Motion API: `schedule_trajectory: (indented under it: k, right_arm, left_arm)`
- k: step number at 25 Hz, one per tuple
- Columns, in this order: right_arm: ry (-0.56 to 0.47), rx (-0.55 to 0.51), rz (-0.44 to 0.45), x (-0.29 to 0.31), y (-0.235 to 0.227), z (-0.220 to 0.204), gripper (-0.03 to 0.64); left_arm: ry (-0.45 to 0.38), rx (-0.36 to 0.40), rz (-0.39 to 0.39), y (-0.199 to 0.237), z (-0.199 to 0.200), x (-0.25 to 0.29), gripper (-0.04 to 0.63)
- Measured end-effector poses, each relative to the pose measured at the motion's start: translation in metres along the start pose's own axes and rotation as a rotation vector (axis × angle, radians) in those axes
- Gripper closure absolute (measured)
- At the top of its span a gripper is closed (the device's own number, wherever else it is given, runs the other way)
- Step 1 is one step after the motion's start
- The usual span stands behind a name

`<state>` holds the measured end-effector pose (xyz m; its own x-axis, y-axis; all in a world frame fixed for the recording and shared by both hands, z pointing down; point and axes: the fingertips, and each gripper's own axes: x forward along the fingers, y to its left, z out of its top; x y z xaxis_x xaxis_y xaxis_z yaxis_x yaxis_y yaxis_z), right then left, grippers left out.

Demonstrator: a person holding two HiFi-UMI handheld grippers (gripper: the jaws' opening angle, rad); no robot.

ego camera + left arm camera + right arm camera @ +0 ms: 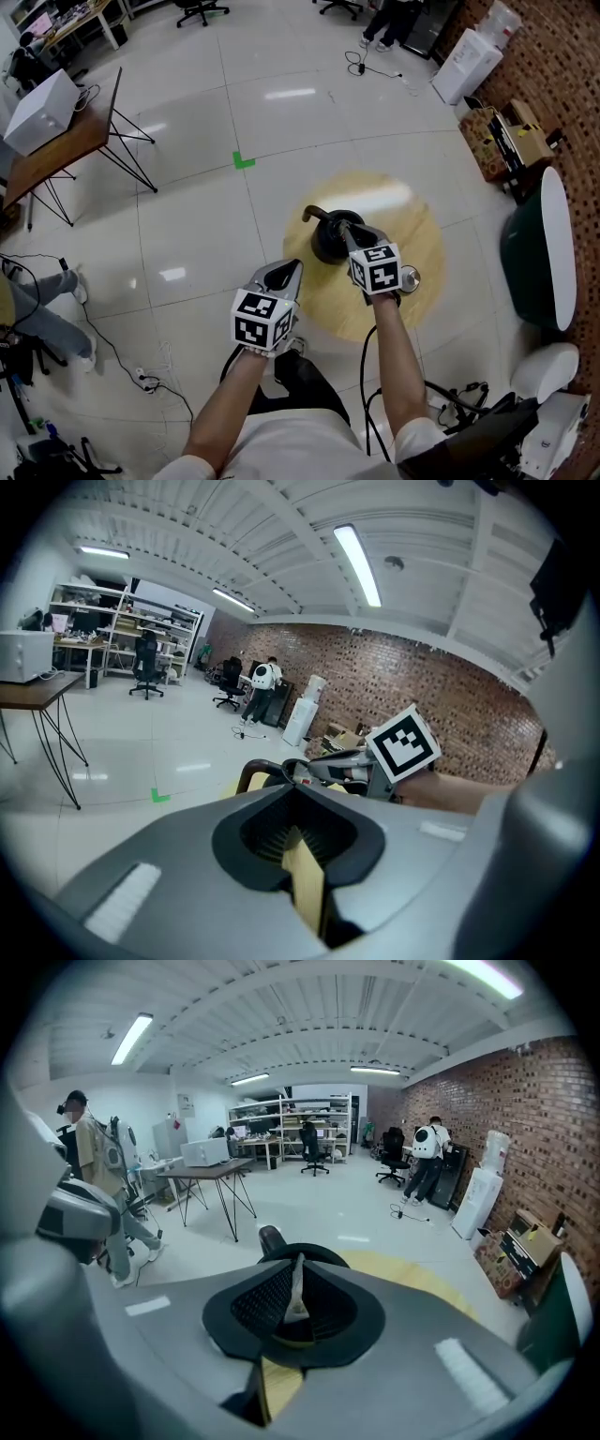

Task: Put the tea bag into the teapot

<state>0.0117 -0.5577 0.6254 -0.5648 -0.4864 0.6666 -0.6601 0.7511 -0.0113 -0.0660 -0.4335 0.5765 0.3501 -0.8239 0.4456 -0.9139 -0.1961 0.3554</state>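
Note:
A black teapot [328,246] with a curved brown handle stands on the round wooden table [422,220]. My right gripper [343,225] hangs directly over the pot's mouth. In the right gripper view the gripper [298,1271] stands slightly open, and the white tea bag [296,1294] hangs upright between the pads, leaning on the left one, above the teapot's dark rim [323,1252]. The head view hides the bag. My left gripper [292,268] hovers at the table's left edge, empty, its tips together [298,797]; ahead of it are the teapot's handle [251,772] and the right gripper's marker cube [403,742].
A small round metal piece [410,277] lies on the table beside my right hand. A wooden desk [66,150] carrying a white box stands far left. A dark green seat [530,258] and cardboard boxes [502,136] line the brick wall at right. A person [89,1152] stands at left.

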Motion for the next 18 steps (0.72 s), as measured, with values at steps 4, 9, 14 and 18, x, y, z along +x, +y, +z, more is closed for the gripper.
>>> schedule_trajectory:
  k: [4,9,14,18]
  right_arm:
    - [0.001,0.002,-0.007,-0.002,-0.003,0.0,0.544]
    - [-0.047,0.023,-0.025,-0.025,0.005,0.009,0.49]
    - [-0.125,0.064,-0.025,-0.072,0.019,0.026,0.486]
    - [-0.188,0.071,-0.056,-0.101,0.034,0.036,0.544]
  left_arm:
    - [0.001,0.0,-0.004,-0.001,-0.001,0.0,0.583]
    - [-0.004,0.006,-0.016,-0.001,0.003,-0.007,0.583]
    - [-0.02,0.044,-0.051,-0.012,0.024,-0.011,0.583]
    - [-0.036,0.079,-0.085,-0.019,0.032,-0.016,0.583]
